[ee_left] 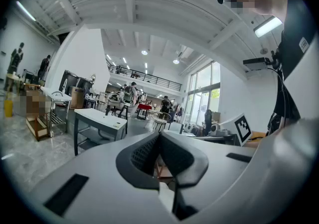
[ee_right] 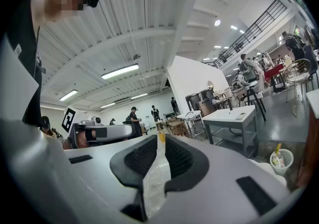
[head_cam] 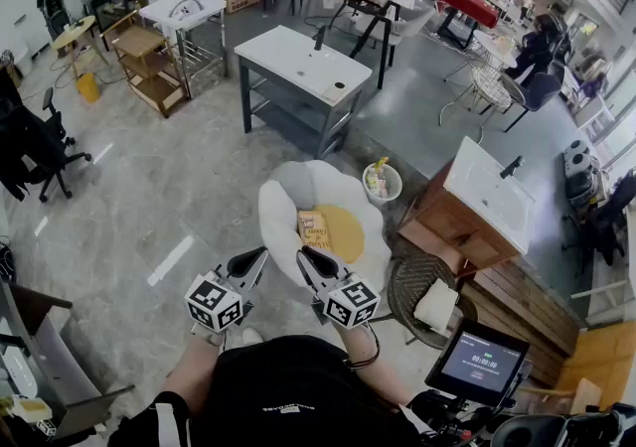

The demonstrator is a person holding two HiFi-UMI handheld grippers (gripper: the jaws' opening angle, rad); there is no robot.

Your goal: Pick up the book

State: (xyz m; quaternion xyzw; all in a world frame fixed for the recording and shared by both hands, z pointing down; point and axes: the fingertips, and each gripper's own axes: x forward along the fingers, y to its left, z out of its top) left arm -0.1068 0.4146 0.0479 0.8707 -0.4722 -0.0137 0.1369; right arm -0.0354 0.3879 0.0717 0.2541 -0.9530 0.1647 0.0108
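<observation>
The book (head_cam: pixel 313 228), with an orange-yellow cover, lies flat beside a round yellow cushion (head_cam: pixel 343 231) on a white petal-shaped seat (head_cam: pixel 298 187). In the head view my right gripper (head_cam: pixel 306 254) points at the book's near edge, just short of it. Its jaws stand a narrow slit apart, and in the right gripper view (ee_right: pixel 160 141) only floor shows through the slit. My left gripper (head_cam: pixel 260 254) hovers over the seat's left rim, away from the book. Its jaws (ee_left: pixel 159 138) are shut with nothing held. Neither gripper view shows the book.
A small white bin (head_cam: pixel 383 180) with packets stands right of the seat. A wicker stool (head_cam: pixel 402 281) with a white cloth is at the near right, beside a wooden sink cabinet (head_cam: pixel 477 197). A grey sink table (head_cam: pixel 298 63) stands farther off. A tablet screen (head_cam: pixel 477 361) is at the lower right.
</observation>
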